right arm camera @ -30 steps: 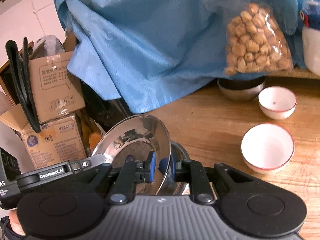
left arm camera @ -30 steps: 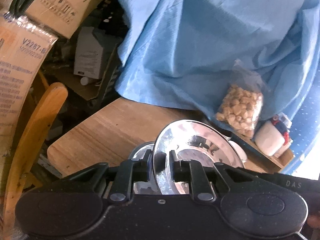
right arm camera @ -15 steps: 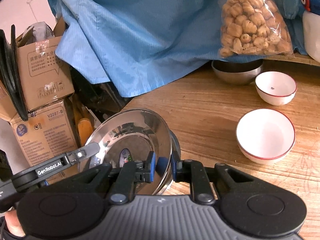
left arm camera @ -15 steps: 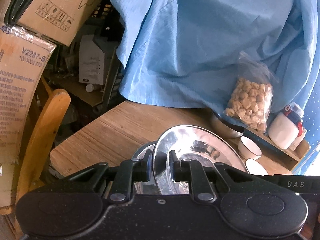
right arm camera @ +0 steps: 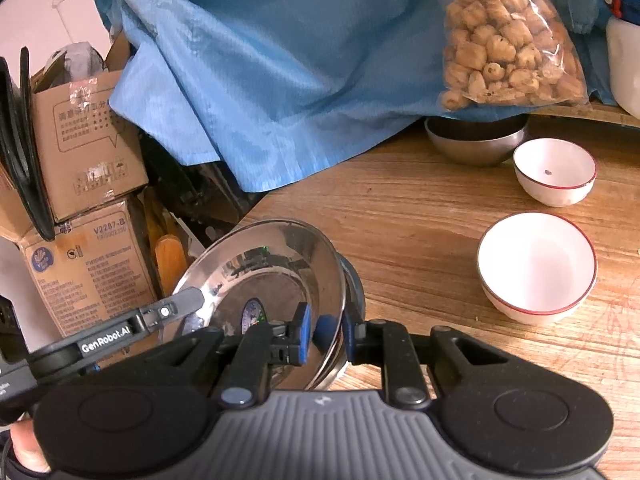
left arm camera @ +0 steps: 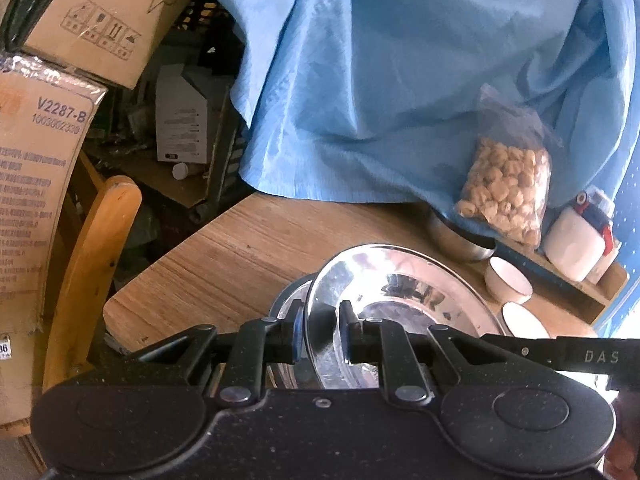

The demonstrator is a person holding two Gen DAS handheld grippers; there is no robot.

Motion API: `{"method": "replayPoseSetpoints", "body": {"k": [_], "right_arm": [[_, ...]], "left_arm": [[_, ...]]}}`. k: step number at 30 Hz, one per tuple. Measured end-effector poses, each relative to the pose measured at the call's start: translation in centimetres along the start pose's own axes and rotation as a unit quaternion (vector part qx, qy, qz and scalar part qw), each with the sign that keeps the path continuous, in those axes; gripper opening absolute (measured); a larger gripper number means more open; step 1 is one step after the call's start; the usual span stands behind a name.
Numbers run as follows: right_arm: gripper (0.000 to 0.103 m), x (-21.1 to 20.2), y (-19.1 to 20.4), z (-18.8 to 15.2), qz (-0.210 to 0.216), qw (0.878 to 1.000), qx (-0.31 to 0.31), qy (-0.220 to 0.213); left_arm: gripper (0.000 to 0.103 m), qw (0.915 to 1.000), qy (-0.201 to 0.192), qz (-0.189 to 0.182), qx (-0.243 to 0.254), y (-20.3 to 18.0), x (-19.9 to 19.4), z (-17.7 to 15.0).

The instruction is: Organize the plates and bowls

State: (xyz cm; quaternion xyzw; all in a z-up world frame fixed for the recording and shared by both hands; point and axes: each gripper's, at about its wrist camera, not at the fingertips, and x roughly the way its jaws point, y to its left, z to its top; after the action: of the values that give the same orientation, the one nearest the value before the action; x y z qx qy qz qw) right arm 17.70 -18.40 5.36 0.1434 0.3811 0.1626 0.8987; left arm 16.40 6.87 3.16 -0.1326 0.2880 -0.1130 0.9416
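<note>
A shiny steel plate (left arm camera: 400,288) (right arm camera: 260,260) is tilted over a second steel dish (left arm camera: 286,304) (right arm camera: 354,280) at the near left corner of the wooden table (right arm camera: 400,208). My left gripper (left arm camera: 320,330) is shut on the plate's near rim. My right gripper (right arm camera: 326,334) is shut on the rim at the plate's other side. A finger (right arm camera: 176,308) of the left gripper shows at the plate's left edge in the right wrist view. Two red-rimmed white bowls (right arm camera: 536,268) (right arm camera: 556,170) and a steel bowl (right arm camera: 476,144) stand to the right.
A blue cloth (right arm camera: 280,60) hangs over the table's back, with a bag of nuts (right arm camera: 508,40) above the steel bowl and a white jug (left arm camera: 572,240) at far right. Cardboard boxes (right arm camera: 88,136) and a wooden chair (left arm camera: 92,248) crowd the floor left of the table edge.
The plate has tipped flatter and lower over the dish beneath it. Both grippers keep their hold on its rim. The white bowls have come into the left wrist view.
</note>
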Motion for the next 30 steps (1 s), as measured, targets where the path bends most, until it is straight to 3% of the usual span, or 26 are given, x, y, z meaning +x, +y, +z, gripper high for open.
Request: {"method": "replayPoseSetpoints", "body": {"k": [19,30], "right_arm": [[0.021,1.6,0.0,-0.4,-0.003,1.000,-0.008,0.016],[0.033,1.3,1.2,-0.6,-0.030,0.999,-0.033,0.009]], "left_arm": [[0.021,0.9995,0.021,0.023,0.011,0.3,1.5,-0.5],[0.027,0.9990,0.036,0.020,0.018,0.0,2.3,-0.8]]}}
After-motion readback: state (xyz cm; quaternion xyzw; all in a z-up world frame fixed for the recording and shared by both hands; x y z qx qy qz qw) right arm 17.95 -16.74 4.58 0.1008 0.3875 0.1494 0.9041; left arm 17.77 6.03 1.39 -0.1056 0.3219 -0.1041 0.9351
